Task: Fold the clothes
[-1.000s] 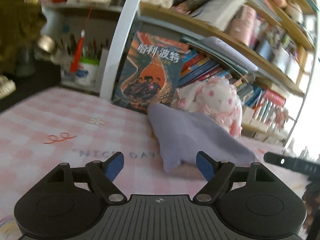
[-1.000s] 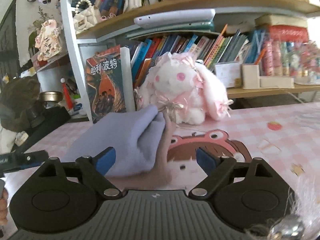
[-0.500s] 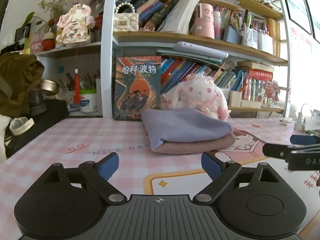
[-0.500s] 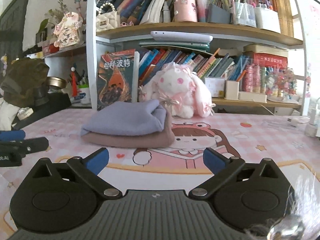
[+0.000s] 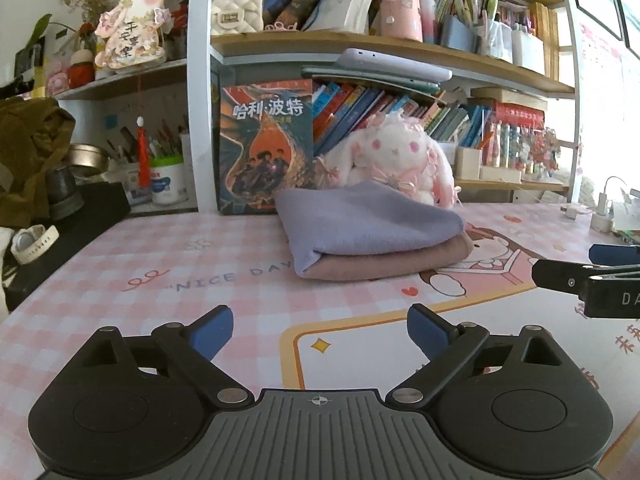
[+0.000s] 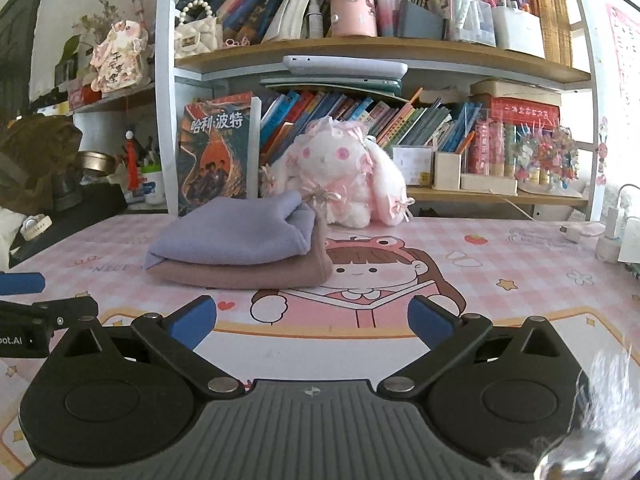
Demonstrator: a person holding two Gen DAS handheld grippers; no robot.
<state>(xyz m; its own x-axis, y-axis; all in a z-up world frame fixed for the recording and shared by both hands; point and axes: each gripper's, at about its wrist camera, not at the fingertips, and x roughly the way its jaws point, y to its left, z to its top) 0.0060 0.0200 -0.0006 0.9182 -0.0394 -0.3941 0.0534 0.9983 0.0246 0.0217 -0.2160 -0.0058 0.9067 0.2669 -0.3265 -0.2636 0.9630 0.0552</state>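
A folded lilac garment (image 5: 368,224) lies on top of a folded dusty-pink garment (image 5: 392,262) on the pink checked desk mat (image 5: 168,280). The stack also shows in the right wrist view, the lilac garment (image 6: 236,236) above the pink one (image 6: 248,274). My left gripper (image 5: 320,330) is open and empty, pulled back in front of the stack. My right gripper (image 6: 312,322) is open and empty, also well short of the stack. Each gripper's fingers show at the edge of the other's view.
A white and pink plush rabbit (image 6: 344,176) sits right behind the stack. A large upright book (image 5: 266,144) and crowded bookshelves (image 6: 360,48) stand at the back. A black box with a watch (image 5: 34,240) is at the left. Chargers and cables (image 6: 612,236) lie at the right.
Both grippers have drawn back from the garments and levelled out. The lilac garment now rests flat on the pink one. Since half a second ago, little has moved.
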